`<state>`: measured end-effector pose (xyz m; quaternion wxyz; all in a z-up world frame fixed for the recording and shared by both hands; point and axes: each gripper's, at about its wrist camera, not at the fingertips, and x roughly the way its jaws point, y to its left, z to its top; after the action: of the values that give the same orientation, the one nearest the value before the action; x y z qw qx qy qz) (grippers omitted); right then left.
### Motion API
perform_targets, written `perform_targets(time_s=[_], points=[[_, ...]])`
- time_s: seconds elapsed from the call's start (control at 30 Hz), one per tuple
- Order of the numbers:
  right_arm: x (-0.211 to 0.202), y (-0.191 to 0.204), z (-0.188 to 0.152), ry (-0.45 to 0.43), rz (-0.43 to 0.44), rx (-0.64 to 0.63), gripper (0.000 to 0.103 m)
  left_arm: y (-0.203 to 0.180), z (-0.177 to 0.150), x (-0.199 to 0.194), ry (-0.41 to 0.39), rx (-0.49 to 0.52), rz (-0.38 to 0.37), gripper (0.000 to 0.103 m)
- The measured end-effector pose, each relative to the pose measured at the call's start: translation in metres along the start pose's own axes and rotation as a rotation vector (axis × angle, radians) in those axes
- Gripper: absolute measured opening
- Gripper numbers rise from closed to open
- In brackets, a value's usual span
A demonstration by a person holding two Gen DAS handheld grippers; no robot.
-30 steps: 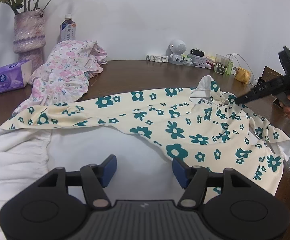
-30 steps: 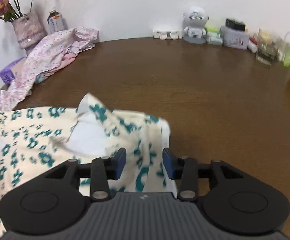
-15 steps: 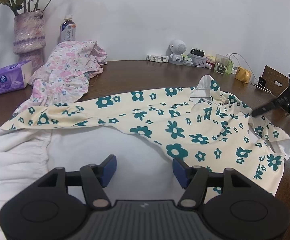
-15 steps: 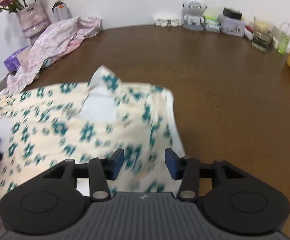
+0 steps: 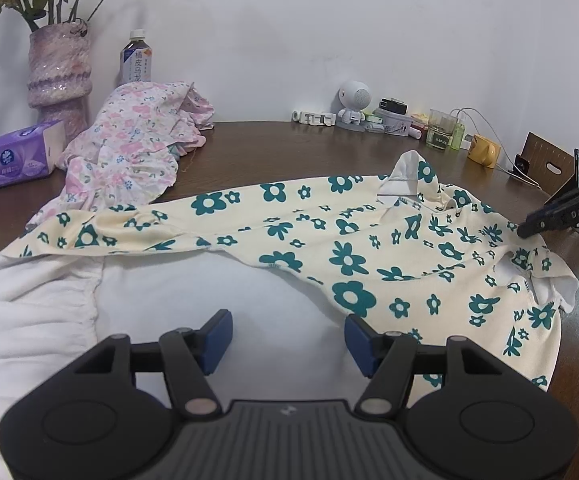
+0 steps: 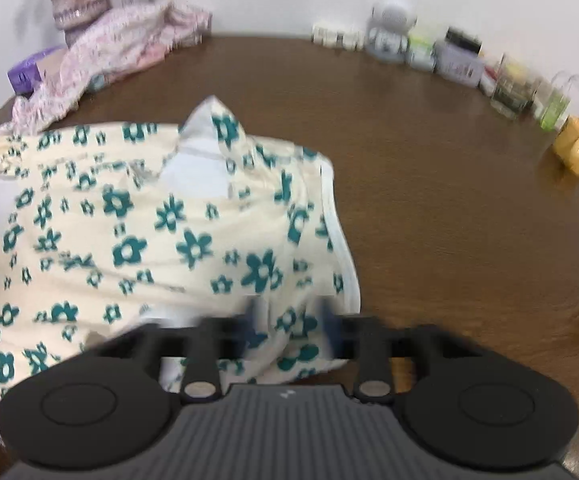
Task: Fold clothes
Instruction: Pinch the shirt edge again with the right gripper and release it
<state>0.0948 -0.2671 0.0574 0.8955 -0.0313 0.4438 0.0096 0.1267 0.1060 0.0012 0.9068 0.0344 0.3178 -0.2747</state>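
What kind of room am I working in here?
Most likely a home living or dining area: a brown wooden table against a white wall, holding a vase of flowers, a tissue pack and a drink bottle.

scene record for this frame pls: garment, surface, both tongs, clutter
garment: cream dress with teal flower print, spread flat, white lining side showing near the left tongs
surface: round dark brown wooden table
left tongs: open over the white lining, nothing between the pads
right tongs: blurred, jaws opening above the dress's right edge, not gripping it
other clothing: pink floral garment, heaped at back left
clutter: purple tissue pack, lilac vase, small white robot figure
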Motion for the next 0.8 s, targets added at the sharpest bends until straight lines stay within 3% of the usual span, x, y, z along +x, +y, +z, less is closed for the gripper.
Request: perform_targets(time_s=[0.13, 0.2, 0.3, 0.37, 0.43, 0.53, 0.6, 0.63, 0.7, 0.8], points=[[0.008, 0.01, -0.001, -0.012, 0.006, -0.051, 0.04, 0.0, 0.0, 0.0, 0.0, 0.001, 0.001, 0.061], [0.014, 0.013, -0.003, 0.012, 0.006, -0.081, 0.025, 0.0, 0.0, 0.0, 0.0, 0.002, 0.001, 0.061], [0.018, 0.013, -0.007, 0.055, 0.0, -0.122, 0.012, 0.0, 0.0, 0.0, -0.001, 0.003, 0.001, 0.061], [0.019, 0.006, -0.009, 0.068, -0.001, -0.096, 0.011, 0.0, 0.0, 0.0, -0.001, 0.003, 0.001, 0.061], [0.013, -0.002, -0.006, 0.047, 0.029, -0.039, 0.002, 0.0, 0.0, 0.001, -0.001, 0.003, 0.001, 0.061], [0.002, -0.007, -0.001, -0.003, 0.045, 0.005, 0.002, 0.0, 0.0, 0.001, -0.001, 0.004, 0.002, 0.061], [0.005, -0.01, 0.001, 0.017, 0.036, 0.0, 0.004, 0.0, 0.0, 0.001, -0.001, 0.004, 0.001, 0.061], [0.008, -0.013, 0.0, 0.031, 0.035, 0.015, 0.008, 0.0, 0.0, 0.001, -0.001, 0.004, 0.001, 0.061], [0.012, -0.018, -0.002, 0.057, 0.034, 0.049, 0.031, 0.0, 0.0, 0.0, -0.001, 0.004, 0.001, 0.061], [0.006, -0.031, -0.005, 0.016, 0.094, 0.165, 0.037, 0.0, 0.0, 0.001, -0.001, 0.005, 0.0, 0.062]])
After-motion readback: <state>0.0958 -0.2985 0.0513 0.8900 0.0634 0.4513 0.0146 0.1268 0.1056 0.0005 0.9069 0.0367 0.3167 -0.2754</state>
